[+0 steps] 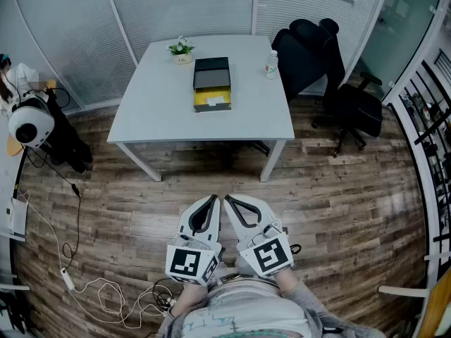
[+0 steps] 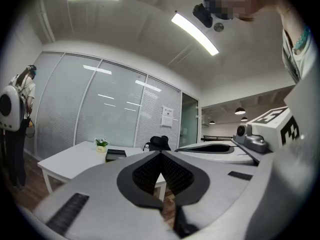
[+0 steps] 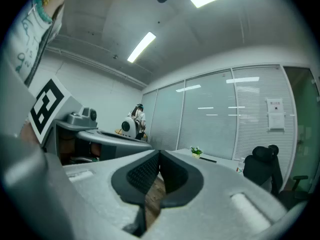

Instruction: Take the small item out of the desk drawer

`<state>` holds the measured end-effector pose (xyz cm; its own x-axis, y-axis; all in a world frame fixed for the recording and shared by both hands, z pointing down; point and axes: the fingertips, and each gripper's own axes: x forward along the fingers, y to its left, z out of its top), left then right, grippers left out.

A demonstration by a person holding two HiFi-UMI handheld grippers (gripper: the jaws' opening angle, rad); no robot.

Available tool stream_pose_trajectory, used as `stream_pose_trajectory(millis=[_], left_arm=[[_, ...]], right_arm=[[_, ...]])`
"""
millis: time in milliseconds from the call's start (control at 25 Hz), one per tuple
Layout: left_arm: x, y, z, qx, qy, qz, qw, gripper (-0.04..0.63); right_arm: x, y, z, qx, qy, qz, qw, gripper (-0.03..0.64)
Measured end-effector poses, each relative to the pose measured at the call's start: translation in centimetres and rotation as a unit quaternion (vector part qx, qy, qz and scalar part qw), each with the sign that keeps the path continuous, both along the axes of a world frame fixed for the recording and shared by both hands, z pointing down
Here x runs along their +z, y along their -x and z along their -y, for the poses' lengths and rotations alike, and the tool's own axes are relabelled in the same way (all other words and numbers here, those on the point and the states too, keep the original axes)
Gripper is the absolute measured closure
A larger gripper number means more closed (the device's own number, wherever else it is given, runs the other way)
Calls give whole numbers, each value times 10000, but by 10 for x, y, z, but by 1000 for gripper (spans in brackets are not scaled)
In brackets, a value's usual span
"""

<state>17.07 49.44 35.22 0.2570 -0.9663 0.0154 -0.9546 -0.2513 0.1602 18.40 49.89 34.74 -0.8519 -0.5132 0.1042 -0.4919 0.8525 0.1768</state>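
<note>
1. head view, bottom centre: left gripper (image 1: 213, 198) and right gripper (image 1: 228, 199) side by side, both closed on nothing.
2. black drawer box (image 1: 212, 74) upper centre on the table (image 1: 155, 111), yellow drawer (image 1: 201, 105) open, small white item (image 1: 217, 100) in it.

**Desk drawer unit** (image 1: 211, 73): a low black box with a grey top panel. It is sitting flat near the middle of the white table (image 1: 155, 111), with its long side running away from the camera.

**Yellow drawer** (image 1: 211, 102): it is projecting from the unit's near end toward the table's front edge. It is standing open, with its inside showing from above.

**Small item** (image 1: 217, 100): pale and flat, it is lying inside the open yellow drawer. It is showing too small for its shape or make to be told.
</note>
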Motion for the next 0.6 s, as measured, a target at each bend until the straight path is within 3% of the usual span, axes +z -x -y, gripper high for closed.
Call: stream_pose_trajectory(millis=[600], left_arm=[[15,-43,2,-92,200,-53,9997,598]], right_arm=[[4,-46,8,-159,40,170,9997,614]])
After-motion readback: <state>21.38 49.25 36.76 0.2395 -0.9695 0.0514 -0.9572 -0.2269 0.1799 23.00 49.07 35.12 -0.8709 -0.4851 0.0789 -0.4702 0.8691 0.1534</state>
